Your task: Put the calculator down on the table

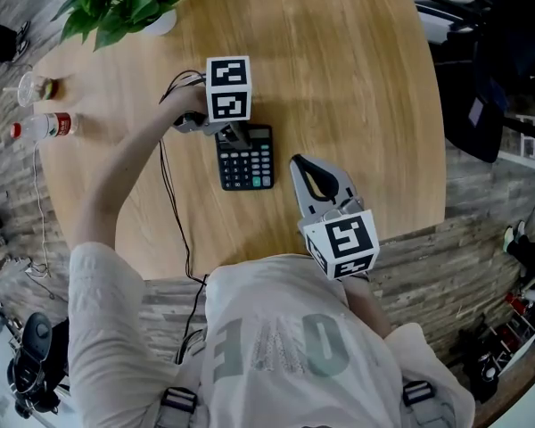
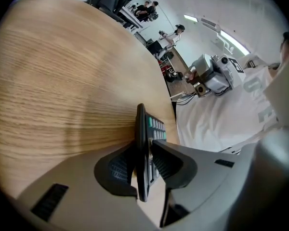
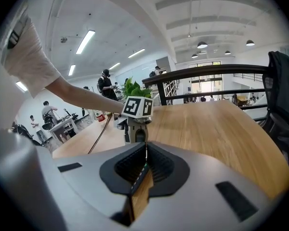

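Observation:
A black calculator with grey and green keys sits face up near the middle of the round wooden table. Whether it rests on the wood or hovers just above, I cannot tell. My left gripper reaches in from the far left and is shut on its top edge. In the left gripper view the calculator stands edge-on, pinched between both pads of that gripper. My right gripper hovers just right of the calculator, apart from it, jaws together and empty. In the right gripper view, that gripper points toward the left gripper's marker cube.
A potted plant stands at the table's far left edge. A plastic bottle and a glass cup sit off the left rim. A black cable trails over the near-left edge. A dark chair is at the right.

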A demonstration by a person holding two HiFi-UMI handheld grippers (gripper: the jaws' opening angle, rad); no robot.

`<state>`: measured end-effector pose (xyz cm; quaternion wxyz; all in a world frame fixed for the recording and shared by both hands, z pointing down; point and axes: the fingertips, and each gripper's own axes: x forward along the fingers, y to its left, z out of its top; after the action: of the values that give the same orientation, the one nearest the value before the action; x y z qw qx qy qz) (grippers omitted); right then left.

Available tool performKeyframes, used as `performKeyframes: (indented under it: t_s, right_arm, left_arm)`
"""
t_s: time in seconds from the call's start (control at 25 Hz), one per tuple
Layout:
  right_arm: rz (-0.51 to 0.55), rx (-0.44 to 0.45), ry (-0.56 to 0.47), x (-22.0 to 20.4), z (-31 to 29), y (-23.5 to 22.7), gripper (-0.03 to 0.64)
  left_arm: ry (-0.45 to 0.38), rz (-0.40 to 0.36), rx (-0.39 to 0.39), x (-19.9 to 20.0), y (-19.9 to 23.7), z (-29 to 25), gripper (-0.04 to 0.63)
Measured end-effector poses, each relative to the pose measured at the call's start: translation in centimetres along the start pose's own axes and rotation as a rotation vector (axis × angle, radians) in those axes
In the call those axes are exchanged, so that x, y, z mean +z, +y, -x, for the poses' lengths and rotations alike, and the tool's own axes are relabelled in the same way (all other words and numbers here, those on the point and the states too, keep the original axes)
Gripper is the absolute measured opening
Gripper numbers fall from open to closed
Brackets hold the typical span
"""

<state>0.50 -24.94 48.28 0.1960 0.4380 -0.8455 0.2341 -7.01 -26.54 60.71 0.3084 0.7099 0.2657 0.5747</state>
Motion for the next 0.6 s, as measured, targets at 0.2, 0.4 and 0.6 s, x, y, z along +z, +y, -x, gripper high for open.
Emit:
performKeyframes:
  t_s: [0.2,0.4,0.6]
  right_arm:
    - [0.003,-0.012,0.001,-0.1,0.3,-0.3,0.021]
    - [0.020,-0.002,-0.015,0.4,0.5,0.5,0.021]
    - [0.045,0.013,-0.029,0.7,1.1,1.5,0.021]
  left_arm:
    - [-0.022,-0.017,0.040,0.1,0.0,0.3,0.109]
    - [-0.025,0.010,0.110,0.1,0.3,0.4,0.120]
    - [0.008,-0.021,0.272,0.3,1.2,0.9,0.202]
